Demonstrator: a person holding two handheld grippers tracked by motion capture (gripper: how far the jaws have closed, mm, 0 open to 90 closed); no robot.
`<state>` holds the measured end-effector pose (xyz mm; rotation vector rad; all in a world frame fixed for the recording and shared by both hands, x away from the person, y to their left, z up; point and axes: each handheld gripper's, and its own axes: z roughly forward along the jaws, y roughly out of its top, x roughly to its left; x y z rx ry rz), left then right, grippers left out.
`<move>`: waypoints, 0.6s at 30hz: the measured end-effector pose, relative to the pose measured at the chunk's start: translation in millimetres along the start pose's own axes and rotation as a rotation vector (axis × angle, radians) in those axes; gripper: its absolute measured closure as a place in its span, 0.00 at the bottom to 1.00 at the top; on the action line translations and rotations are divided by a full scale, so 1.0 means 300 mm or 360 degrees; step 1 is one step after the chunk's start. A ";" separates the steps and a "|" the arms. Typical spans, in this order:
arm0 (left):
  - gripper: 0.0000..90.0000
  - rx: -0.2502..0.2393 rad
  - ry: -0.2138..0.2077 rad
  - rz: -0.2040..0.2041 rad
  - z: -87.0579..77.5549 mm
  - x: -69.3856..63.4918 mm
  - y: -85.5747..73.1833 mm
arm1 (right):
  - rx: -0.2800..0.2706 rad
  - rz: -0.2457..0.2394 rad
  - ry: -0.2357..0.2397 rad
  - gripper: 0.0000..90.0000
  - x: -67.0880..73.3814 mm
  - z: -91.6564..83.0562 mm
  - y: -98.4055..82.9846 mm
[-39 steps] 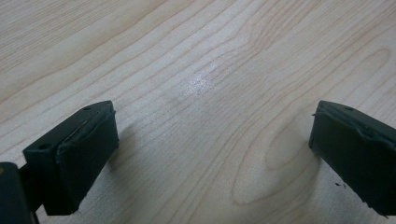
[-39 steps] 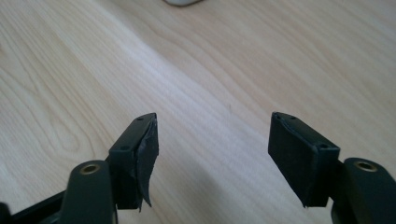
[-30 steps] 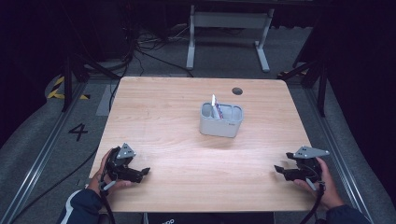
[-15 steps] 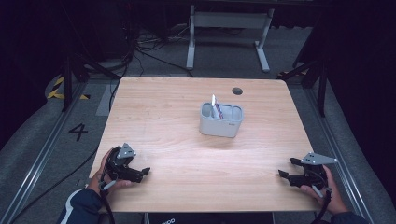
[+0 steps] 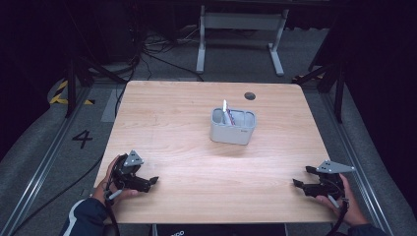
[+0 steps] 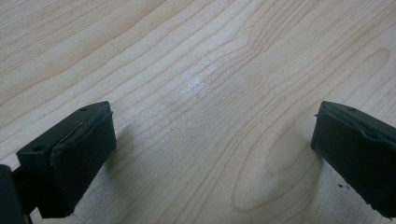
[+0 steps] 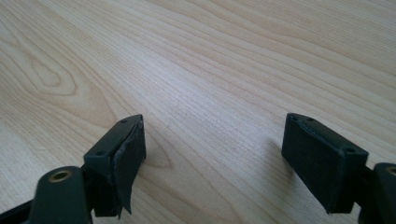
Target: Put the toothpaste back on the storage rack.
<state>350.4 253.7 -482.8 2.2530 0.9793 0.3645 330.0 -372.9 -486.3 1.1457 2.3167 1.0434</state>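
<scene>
On the pale wooden bench (image 5: 172, 128), the grey plastic two-compartment holder (image 5: 232, 127) stands right of centre, probably light and rigid, best gripped by its rim, while the left tool (image 5: 146, 183) and right tool (image 5: 301, 177) rest near, jaws apart, empty.

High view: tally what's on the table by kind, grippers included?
Grey two-compartment holder: 1
White utensil standing in the holder's left compartment: 1
Grippers, both open and empty: 2, the left gripper and the right gripper
Total: 4
</scene>
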 end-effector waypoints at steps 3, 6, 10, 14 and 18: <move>0.00 0.0000 0.0000 0.0000 0.000 0.000 0.000 | 0.0000 0.0000 0.0000 0.25 0.000 0.000 0.000; 0.00 0.0000 0.0000 0.0000 0.000 0.000 0.000 | 0.0000 0.0000 0.0000 0.25 0.000 0.000 0.000; 0.00 0.0000 0.0000 -0.0001 0.000 0.000 0.000 | 0.0000 0.0000 0.0000 0.25 0.000 0.000 0.000; 0.00 0.0002 -0.0002 0.0010 0.000 0.002 0.001 | 0.0000 0.0000 0.0000 0.25 0.000 0.000 0.000; 0.00 0.0004 -0.0012 -0.0003 0.001 0.000 0.000 | 0.0000 0.0000 0.0000 0.25 0.000 0.000 0.000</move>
